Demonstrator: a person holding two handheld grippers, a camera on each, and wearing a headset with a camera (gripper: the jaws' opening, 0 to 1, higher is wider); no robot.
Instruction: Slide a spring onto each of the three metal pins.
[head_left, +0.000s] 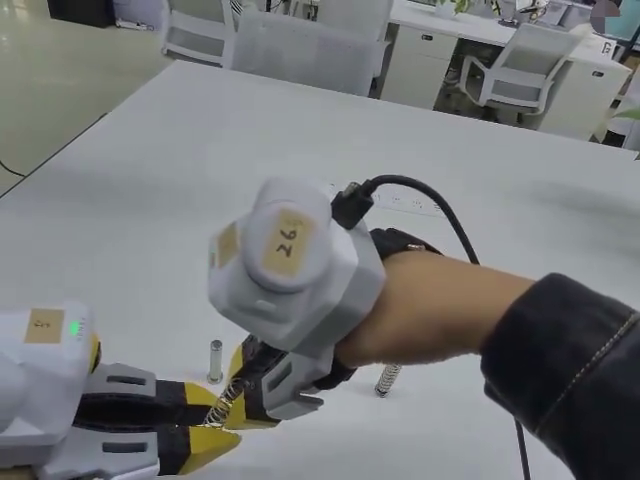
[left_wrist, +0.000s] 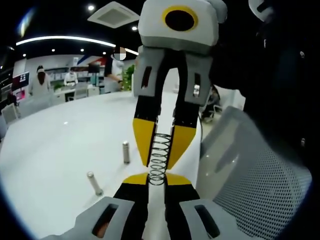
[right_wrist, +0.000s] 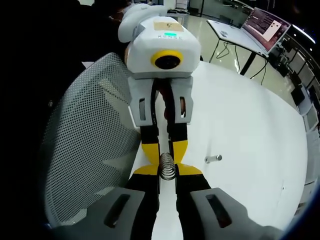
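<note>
A coiled steel spring (head_left: 226, 400) is held just above the white table (head_left: 150, 200) between both grippers. My left gripper (head_left: 215, 428) reaches in from the bottom left, and its yellow tips are shut on one end of the spring (left_wrist: 159, 155). My right gripper (head_left: 243, 392), held by a hand from the right, faces it and is shut on the other end of the spring (right_wrist: 167, 166). One metal pin (head_left: 215, 360) stands just behind the spring. Two pins (left_wrist: 126, 151) (left_wrist: 94, 183) stand to the left in the left gripper view. A second spring (head_left: 387, 379) lies under the wrist.
A black cable (head_left: 440, 215) runs from the right gripper over the sleeve. A grey mesh chair back (left_wrist: 250, 170) (right_wrist: 85, 150) is close beside the table edge. Office chairs (head_left: 510, 70) and desks stand past the table's far edge.
</note>
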